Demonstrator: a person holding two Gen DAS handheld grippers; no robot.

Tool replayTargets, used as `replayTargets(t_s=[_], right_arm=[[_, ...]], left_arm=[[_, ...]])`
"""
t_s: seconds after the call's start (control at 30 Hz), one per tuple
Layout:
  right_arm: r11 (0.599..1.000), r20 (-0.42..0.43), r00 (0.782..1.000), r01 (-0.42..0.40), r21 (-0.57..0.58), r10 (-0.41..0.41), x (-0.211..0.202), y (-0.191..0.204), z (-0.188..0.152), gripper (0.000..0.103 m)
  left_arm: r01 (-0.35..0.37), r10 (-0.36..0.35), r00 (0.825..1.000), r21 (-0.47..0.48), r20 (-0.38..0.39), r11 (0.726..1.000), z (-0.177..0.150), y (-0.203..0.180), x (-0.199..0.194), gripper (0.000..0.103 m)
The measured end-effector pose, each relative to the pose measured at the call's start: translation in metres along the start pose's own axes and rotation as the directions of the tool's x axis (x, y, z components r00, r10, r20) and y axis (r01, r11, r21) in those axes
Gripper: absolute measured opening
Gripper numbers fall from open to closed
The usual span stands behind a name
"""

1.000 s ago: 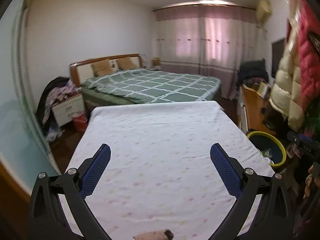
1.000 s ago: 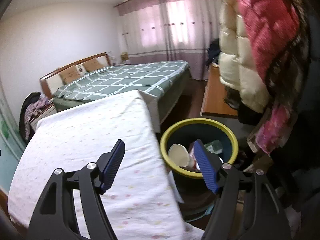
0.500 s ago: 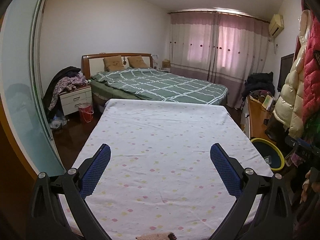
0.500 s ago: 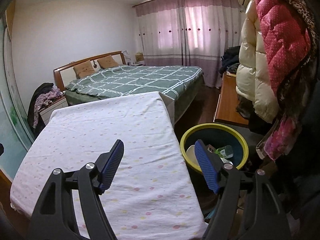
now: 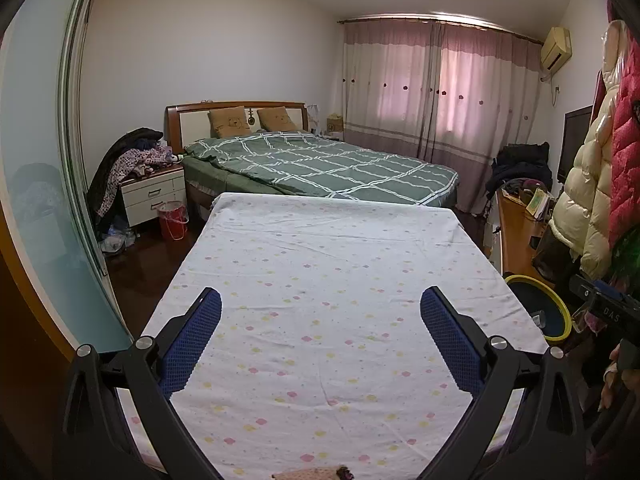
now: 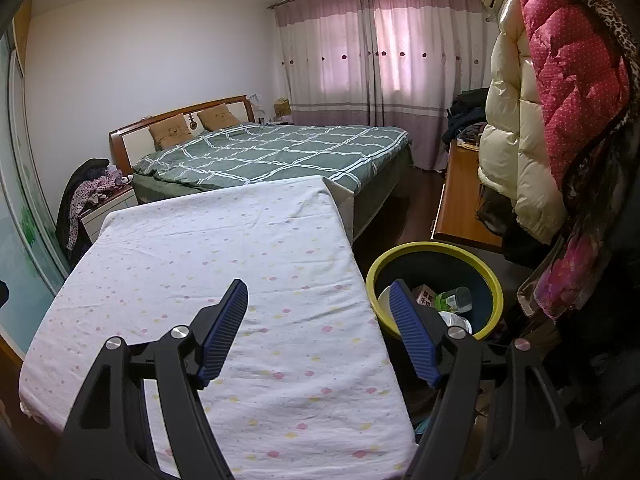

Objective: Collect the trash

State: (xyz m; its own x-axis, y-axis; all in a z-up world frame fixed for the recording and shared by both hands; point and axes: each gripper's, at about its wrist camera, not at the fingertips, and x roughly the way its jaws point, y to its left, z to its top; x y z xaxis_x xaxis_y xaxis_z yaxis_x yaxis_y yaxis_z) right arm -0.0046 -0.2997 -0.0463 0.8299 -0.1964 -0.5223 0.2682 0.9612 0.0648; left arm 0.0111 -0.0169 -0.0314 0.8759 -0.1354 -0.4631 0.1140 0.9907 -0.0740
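Observation:
A dark bin with a yellow rim [image 6: 434, 247] stands on the floor at the right of a table under a white dotted cloth [image 6: 224, 264]. In it lie a white paper cup [image 6: 385, 300], a small carton [image 6: 425, 297] and a clear plastic bottle [image 6: 456, 298]. The bin also shows in the left wrist view [image 5: 538, 308]. My right gripper [image 6: 318, 306] is open and empty above the table's right edge, its right finger over the bin. My left gripper [image 5: 320, 314] is open and empty above the cloth [image 5: 332, 280]. A small pinkish scrap [image 5: 316, 473] lies at the cloth's near edge.
A bed with a green checked cover [image 5: 320, 164] stands behind the table. A nightstand piled with clothes [image 5: 150, 188] and a red bucket [image 5: 173, 221] are at the left. A wooden desk [image 6: 460, 196] and hanging padded coats [image 6: 560, 92] crowd the right side.
Both grippers have pulled back and risen, so more of the table and room shows. The right gripper has drawn away from the bin. Both stayed open and empty.

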Motion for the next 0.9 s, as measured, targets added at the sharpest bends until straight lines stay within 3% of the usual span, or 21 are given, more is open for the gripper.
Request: replayTargets(t_s=[0.9], right_arm=[[1.0, 0.001, 1.0, 0.001, 0.003, -0.001, 0.0007, 0.0005, -0.0014, 0.07]], left_arm=[[0.01, -0.01, 1.0, 0.004, -0.014, 1.0, 0.0002, -0.0024, 0.0087, 0.098]])
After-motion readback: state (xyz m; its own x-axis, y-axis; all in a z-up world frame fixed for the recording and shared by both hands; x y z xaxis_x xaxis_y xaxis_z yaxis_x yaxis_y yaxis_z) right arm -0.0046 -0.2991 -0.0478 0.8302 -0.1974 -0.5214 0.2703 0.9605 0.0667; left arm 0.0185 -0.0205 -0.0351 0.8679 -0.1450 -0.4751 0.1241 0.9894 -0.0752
